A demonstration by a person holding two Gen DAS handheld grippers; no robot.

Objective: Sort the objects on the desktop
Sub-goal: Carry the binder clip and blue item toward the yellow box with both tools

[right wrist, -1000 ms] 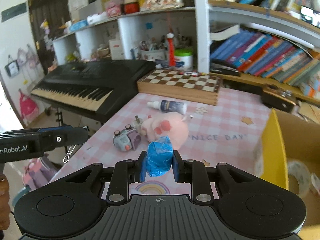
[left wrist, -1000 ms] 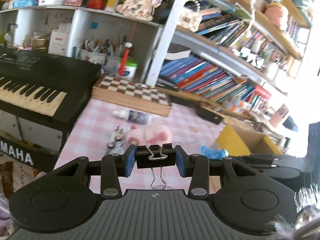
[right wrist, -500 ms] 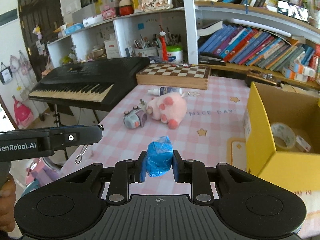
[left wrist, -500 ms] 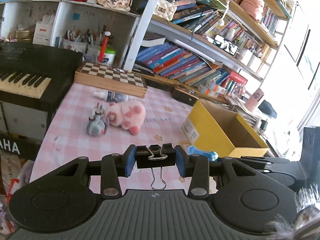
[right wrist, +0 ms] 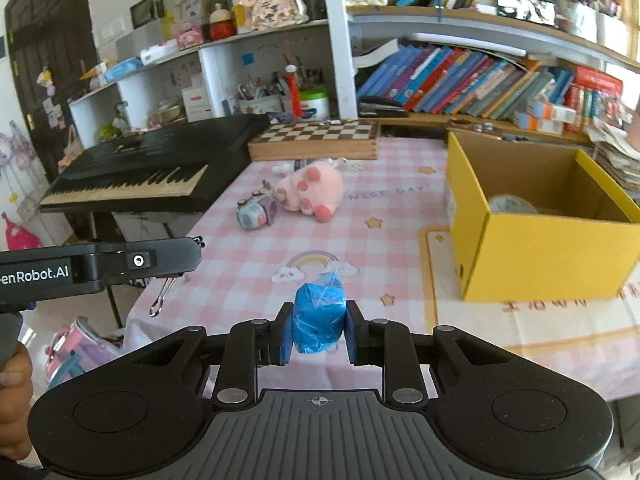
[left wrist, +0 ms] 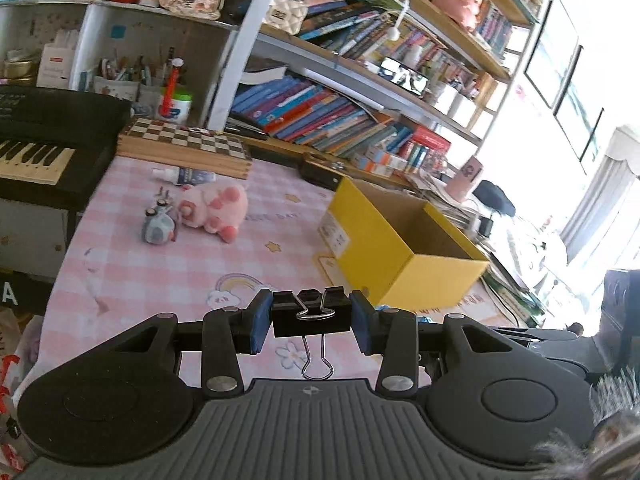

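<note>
Both hands are loaded here. The left claw (left wrist: pixel 311 316), low centre of its own view, is pinched tight on a black binder clip (left wrist: pixel 312 311), pads pressing the clip's two ends, wire handles dangling below. That clip is stiff metal, light and hard-edged; gripped across the body like this it should not slip, though the loose handles can swing.

Over in the right wrist view, the right claw (right wrist: pixel 318 330) sits at lower centre, closed down on a small blue packet (right wrist: pixel 319 318) in crinkly wrap. It looks soft and squashable, possibly a wrapped wipe or sweet; the print is too blurred to say. Soft goods like that want a squeeze across the middle, which is what it has.

The yellow cardboard box (right wrist: pixel 532 258) stands open at the right of the frame on the pink checked tabletop (right wrist: pixel 224 280), with a roll of tape (right wrist: pixel 510 204) inside. That looks like the drop spot, and neither item is over it yet.

Waiting in the middle of the tabletop: a pink plush pig (right wrist: pixel 314 188), light and floppy, best taken round the belly; touching it, a small grey toy car (right wrist: pixel 256 212), hard and liable to roll; behind them a little spray bottle (left wrist: pixel 186 176) lying flat, smooth and round, so take it across the barrel.
</note>
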